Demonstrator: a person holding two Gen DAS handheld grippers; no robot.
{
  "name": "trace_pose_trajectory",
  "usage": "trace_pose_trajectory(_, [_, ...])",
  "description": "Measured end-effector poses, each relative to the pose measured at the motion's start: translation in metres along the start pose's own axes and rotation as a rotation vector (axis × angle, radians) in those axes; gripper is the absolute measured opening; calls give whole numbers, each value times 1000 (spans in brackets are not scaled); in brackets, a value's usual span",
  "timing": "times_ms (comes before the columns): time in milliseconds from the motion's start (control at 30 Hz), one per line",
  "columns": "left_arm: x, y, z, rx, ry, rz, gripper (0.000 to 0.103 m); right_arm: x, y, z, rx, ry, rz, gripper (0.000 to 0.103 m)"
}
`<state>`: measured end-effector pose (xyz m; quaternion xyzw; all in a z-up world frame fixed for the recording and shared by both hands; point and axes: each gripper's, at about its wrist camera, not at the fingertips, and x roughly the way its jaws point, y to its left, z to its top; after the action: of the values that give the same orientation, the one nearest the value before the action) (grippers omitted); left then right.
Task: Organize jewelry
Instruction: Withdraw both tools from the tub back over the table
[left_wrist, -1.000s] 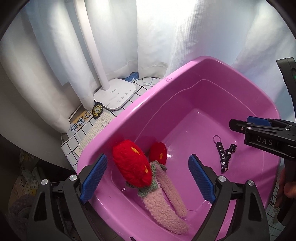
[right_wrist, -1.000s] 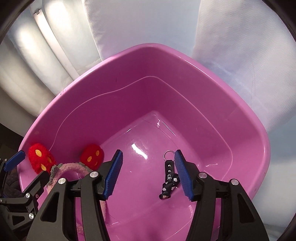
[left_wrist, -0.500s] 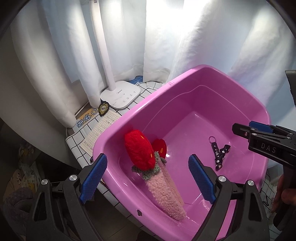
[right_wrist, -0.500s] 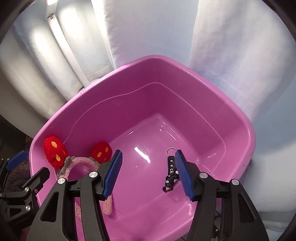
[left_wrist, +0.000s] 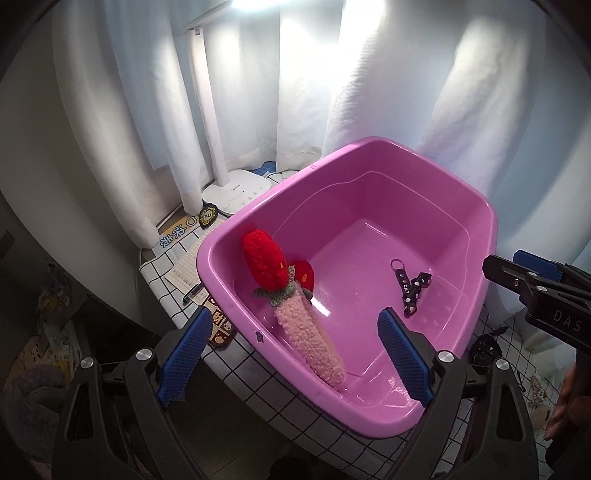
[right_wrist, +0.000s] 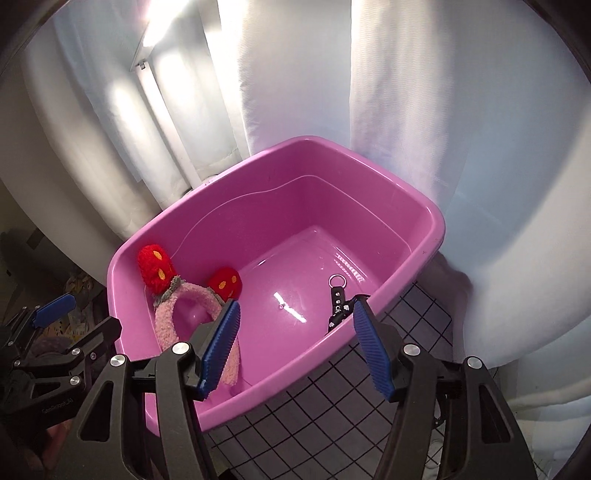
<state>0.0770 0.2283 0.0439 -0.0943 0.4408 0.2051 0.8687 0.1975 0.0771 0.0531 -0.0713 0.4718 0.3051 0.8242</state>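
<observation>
White curtains back the checked counter (left_wrist: 255, 354). Both the left hand-held gripper (left_wrist: 295, 354) and the right hand-held gripper (right_wrist: 295, 347) have withdrawn, wide open and empty; the headband (left_wrist: 295, 314) and keychain (left_wrist: 408, 286) lie in the pink tub (left_wrist: 369, 158).

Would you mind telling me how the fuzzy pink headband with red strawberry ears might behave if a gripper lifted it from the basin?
The fuzzy pink headband with red strawberry ears keeps its arch leaning against the pink plastic basin wall, so it probably has a stiff core. Its plush cover should grip well and looks light. The bulky ears may make it swing top-heavy.
</observation>
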Motion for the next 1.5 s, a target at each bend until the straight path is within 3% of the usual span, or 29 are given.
trace_pose_trajectory(267, [-43, -33, -45, 42, -32, -49, 92, -65, -47, -83, 56, -41, -37, 67])
trace_pose_trajectory(467, [-64, -70, -90, 76, -34, -135, 95, -112, -98, -170, 155, -67, -121, 71])
trace_pose_trajectory(667, [-67, -106, -140, 117, 5, -178, 96, -146, -146, -271, 289, -52, -216, 71])
trace_pose_trajectory(867, [-55, -132, -186, 130, 88, -189, 96, -164, -185, -351, 449, -42, -248, 71])
trace_pose_trajectory(1067, [-51, -154, -212, 173, 127, -186, 96, -170, -201, -385, 513, -28, -280, 71])
trace_pose_trajectory(1500, [-32, -185, -227, 290, 157, -252, 96, -167, -206, -405, 619, -61, -324, 71])
